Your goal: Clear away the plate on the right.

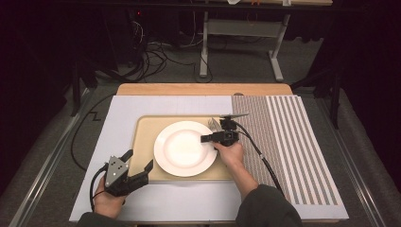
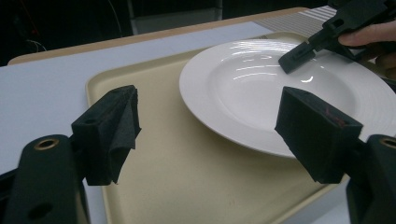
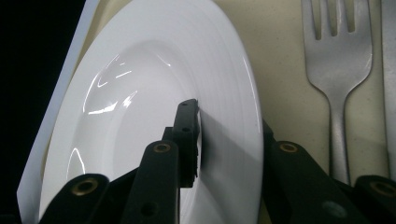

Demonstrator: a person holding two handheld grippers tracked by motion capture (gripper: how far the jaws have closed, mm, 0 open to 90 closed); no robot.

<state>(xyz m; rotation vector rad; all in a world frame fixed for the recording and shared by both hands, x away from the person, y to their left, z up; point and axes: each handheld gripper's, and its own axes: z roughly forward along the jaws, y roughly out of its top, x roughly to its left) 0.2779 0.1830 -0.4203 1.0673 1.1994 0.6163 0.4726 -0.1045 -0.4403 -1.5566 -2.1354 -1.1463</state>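
Light: overhead, table lit, surroundings dark.
Glare: streaks on white plate (image 2: 261, 88).
Focus: near jaws soft.

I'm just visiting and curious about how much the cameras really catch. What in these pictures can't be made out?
- Right gripper view: the right gripper's far jaw goes under the white plate's rim, so its pad is hidden.
- Right gripper view: the fork's handle end is hidden behind the gripper; a strip of metal beside it is cut off by the edge.
- High view: the fork is small and partly covered by the right gripper.
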